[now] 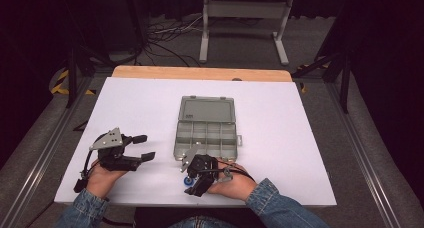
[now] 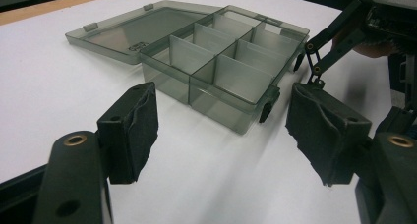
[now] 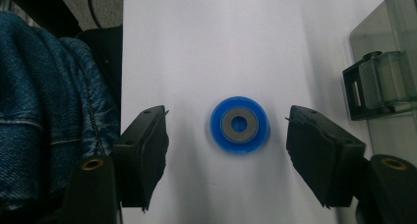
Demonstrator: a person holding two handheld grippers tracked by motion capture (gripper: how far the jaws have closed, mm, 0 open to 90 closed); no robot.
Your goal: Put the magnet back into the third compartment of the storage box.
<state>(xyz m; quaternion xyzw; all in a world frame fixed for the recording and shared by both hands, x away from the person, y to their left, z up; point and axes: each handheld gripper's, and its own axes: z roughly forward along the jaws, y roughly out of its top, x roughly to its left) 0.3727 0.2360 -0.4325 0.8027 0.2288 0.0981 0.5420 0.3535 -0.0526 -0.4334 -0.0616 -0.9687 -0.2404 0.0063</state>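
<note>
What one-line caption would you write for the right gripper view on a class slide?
Right gripper poised with open jaws on either side of a blue wheel lying flat on the white table.

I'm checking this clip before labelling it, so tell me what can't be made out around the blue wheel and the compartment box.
- Blue wheel: high view, mostly covered by the right gripper.
- Blue wheel underside: right gripper view, seen from above.
- Compartment box: right gripper view, cut off by the right edge.
- Compartment box floors: left gripper view, screened by its walls.
</note>
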